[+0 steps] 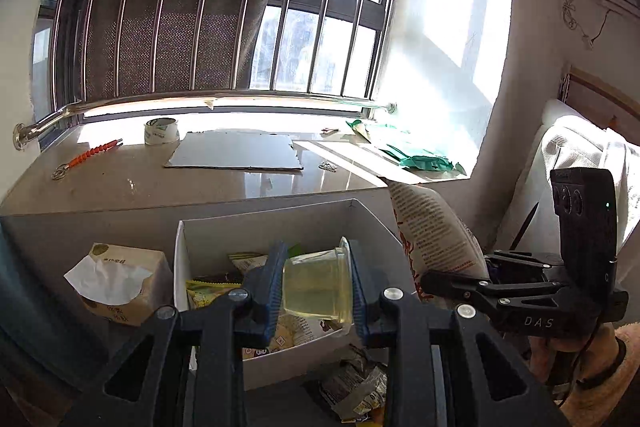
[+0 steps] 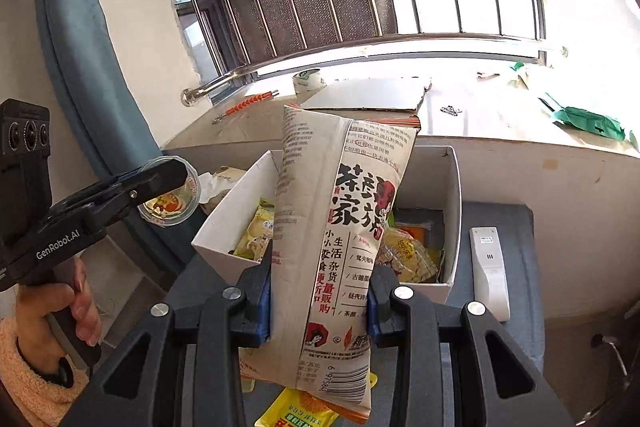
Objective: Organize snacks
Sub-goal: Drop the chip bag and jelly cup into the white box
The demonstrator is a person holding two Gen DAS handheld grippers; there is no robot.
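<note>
Sunlit window bars back a stone sill, and below it a white box [image 2: 452, 187] half full of snacks sits on a grey desk [image 2: 516, 227]. Left gripper [image 1: 316, 291] clamps a clear jelly cup [image 1: 318, 285] above the box; right gripper [image 2: 320, 303] pinches a tall printed bag [image 2: 340, 227] upright before it. Both seem mid-carry to the box; next, each needs lowering inside and releasing.

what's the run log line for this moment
left gripper: shut on jelly cup | right gripper: shut on snack bag | white box: below both
</note>
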